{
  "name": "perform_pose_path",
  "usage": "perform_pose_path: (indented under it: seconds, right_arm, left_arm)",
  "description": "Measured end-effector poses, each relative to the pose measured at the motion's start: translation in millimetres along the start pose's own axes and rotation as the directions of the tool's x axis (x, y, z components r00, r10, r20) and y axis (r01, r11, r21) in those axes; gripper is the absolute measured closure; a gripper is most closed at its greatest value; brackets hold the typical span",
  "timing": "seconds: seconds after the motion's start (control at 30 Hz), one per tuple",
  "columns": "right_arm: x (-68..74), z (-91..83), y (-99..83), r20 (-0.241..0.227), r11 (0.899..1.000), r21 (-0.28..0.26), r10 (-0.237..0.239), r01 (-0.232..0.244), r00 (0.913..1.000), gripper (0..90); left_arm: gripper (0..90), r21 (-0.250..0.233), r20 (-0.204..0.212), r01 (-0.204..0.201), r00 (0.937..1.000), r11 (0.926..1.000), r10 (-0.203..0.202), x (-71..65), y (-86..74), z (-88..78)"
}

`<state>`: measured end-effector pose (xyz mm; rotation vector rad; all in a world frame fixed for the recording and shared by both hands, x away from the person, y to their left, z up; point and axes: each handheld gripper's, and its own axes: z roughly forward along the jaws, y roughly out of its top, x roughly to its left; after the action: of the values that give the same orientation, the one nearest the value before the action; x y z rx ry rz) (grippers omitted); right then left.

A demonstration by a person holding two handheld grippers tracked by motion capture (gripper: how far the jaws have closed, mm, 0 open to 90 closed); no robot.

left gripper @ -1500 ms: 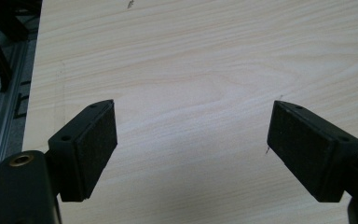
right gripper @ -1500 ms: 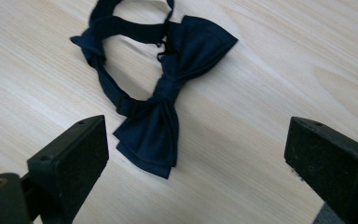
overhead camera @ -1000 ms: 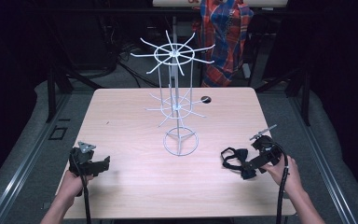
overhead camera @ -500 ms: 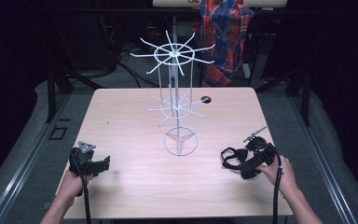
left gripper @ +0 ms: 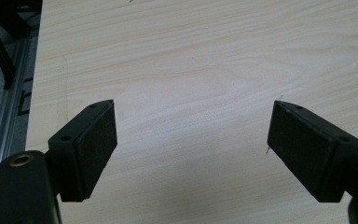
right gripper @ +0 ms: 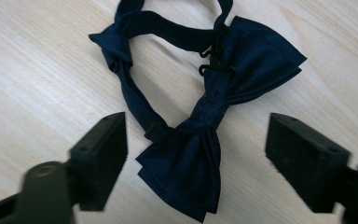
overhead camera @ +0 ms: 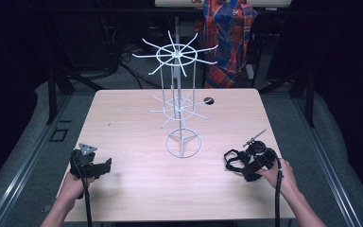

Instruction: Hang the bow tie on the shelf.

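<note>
A dark navy bow tie [right gripper: 214, 121] with its strap looped behind it lies flat on the wooden table [overhead camera: 137, 189], near the right front [overhead camera: 234, 161]. My right gripper [right gripper: 198, 154] hangs low over it, open, one jaw on each side of the knot and neither touching the cloth; in the high view the right gripper [overhead camera: 246, 166] sits at the tie's near right side. A white wire display rack [overhead camera: 179, 109] with two tiers of spokes stands at the table's centre. My left gripper [overhead camera: 99, 166] rests open at the left front, with bare wood between its jaws [left gripper: 191, 135].
A small black hole [overhead camera: 209, 100] marks the table beyond the rack. A person in a plaid shirt [overhead camera: 227, 33] stands behind the far edge. Metal floor rails [overhead camera: 23, 170] run along both sides of the table.
My right gripper has shifted a little toward the near edge and settled lower over the bow tie. The left gripper and the rack have not moved.
</note>
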<state>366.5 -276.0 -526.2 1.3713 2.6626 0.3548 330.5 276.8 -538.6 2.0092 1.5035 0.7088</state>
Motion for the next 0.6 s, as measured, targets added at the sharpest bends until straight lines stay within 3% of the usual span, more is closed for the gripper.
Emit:
perform_pose_path:
  seconds: [0.1, 0.17, 0.27, 0.37, 0.4, 0.47, 0.6]
  right_arm:
    - [3.4, 6.2, 0.1, 0.026, 1.000, -0.009, 0.011, -0.011, 0.9996, 26.4]
    - [2.8, 5.7, 2.3, 0.065, 0.999, 0.040, -0.025, 0.022, 0.9976, 28.5]
    - [3.2, 9.2, 2.6, 0.080, 0.999, 0.048, -0.022, 0.019, 0.9966, 33.4]
    - [3.2, 10.6, 2.6, 0.070, 0.998, 0.059, -0.027, 0.023, 0.9972, 40.2]
    - [5.2, 14.4, 0.8, 0.064, 1.000, 0.026, 0.004, -0.006, 0.9980, 40.4]
    - [3.1, 14.1, 2.2, 0.064, 0.997, 0.068, -0.026, 0.022, 0.9976, 46.4]
    - [4.0, 15.7, 2.4, 0.077, 0.997, 0.081, -0.028, 0.021, 0.9966, 55.8]
  left_arm:
    - [16.1, 0.001, 0.000, 0.001, 1.0000, 1.0000, -0.001, -0.1, -0.1, 0.1]
    - [16.1, 0.000, 0.002, -0.001, 1.0000, 1.0000, 0.001, -0.2, 0.0, 0.1]
    - [16.1, 0.002, 0.004, -0.003, 1.0000, 1.0000, 0.003, -0.1, -0.1, 0.2]
    - [16.1, 0.002, 0.005, -0.004, 1.0000, 1.0000, 0.004, -0.1, 0.0, 0.1]
    - [16.1, 0.002, 0.006, -0.004, 1.0000, 1.0000, 0.004, -0.2, -0.1, 0.0]
    - [16.1, 0.001, 0.006, -0.005, 1.0000, 1.0000, 0.005, -0.2, -0.1, -0.1]
    - [16.1, 0.000, 0.009, -0.006, 0.9999, 1.0000, 0.006, -0.2, -0.2, 0.3]
